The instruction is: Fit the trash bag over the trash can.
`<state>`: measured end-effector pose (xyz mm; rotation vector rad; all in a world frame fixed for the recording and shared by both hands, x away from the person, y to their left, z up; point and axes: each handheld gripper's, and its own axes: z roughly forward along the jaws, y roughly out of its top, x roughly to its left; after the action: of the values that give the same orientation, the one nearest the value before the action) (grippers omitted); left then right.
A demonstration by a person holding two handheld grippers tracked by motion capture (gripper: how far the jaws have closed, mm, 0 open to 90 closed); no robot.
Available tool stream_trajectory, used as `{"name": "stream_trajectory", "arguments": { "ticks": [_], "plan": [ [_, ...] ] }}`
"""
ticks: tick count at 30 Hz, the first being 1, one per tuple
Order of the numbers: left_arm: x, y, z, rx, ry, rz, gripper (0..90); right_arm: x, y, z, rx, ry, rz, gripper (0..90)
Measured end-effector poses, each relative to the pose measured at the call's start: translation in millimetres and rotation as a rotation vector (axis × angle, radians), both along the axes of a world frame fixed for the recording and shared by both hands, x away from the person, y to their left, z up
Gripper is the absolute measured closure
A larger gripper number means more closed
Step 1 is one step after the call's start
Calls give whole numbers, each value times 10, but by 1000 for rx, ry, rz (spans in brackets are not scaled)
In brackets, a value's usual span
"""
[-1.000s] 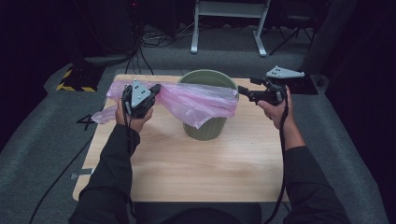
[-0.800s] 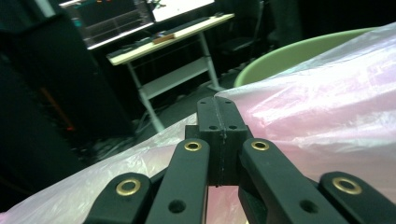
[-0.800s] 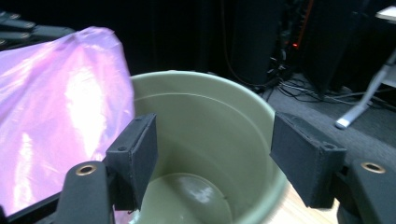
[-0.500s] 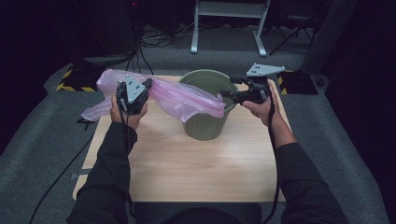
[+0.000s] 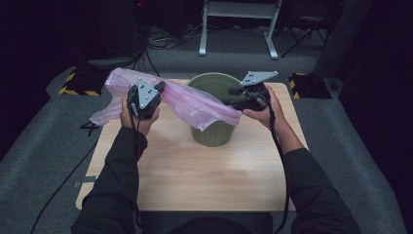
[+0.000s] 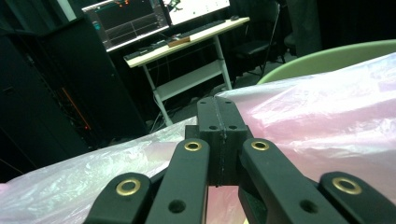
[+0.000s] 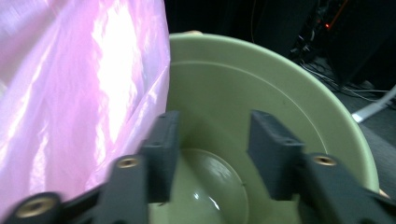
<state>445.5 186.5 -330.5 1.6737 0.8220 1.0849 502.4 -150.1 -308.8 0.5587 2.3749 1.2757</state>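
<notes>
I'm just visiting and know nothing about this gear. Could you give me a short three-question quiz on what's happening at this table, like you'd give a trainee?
1. True or false: the left gripper has its jaws shut on the pink plastic bag.
2. Multiple choice: what lies between the jaws of the right gripper? A) a fold of the bag B) the bin's rim C) nothing, with the bin's inside seen through the gap
3. Fill in: the pink bag lies draped across the ____ of the green bin.

Key:
1. True: its jaws meet, with bag film around them.
2. C. They have just been closing, but the bag lies beside them.
3. open top.
</notes>
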Motion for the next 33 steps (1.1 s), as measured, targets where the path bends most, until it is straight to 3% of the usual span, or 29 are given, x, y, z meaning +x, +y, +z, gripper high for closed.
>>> {"name": "stream_trajectory", "arguments": {
  "ticks": [4, 7, 9, 11, 14, 20, 24, 26, 28, 33],
  "plan": [
    [-8, 23, 35, -16, -13, 8, 900, 2, 92, -5, -51, -24, 7, 756],
    [0, 41, 67, -7, -19, 36, 900, 10, 141, 15, -64, -43, -6, 767],
    [20, 52, 81, 2, -22, 61, 900, 22, 150, 42, -48, -49, -20, 707],
    [46, 75, 81, 21, -24, 81, 900, 34, 124, 83, -21, -44, -36, 587],
    [72, 107, 70, 19, -18, 103, 900, 36, 44, 136, 33, -28, -24, 526],
    [186, 139, 0, 44, 9, 162, 900, 3, -62, 209, 93, -21, -25, 375],
    [192, 103, -22, 25, 15, 145, 900, -68, -81, 228, 118, -14, 38, 365],
    [169, 50, -23, 27, 11, 122, 900, -87, -48, 206, 87, -20, 42, 397],
    [135, -13, -21, 26, 1, 101, 900, -89, -3, 163, 50, -18, 42, 503],
    [60, -142, -25, 29, -9, 40, 900, -50, 69, 58, 0, 3, 33, 588]
  ]
}}
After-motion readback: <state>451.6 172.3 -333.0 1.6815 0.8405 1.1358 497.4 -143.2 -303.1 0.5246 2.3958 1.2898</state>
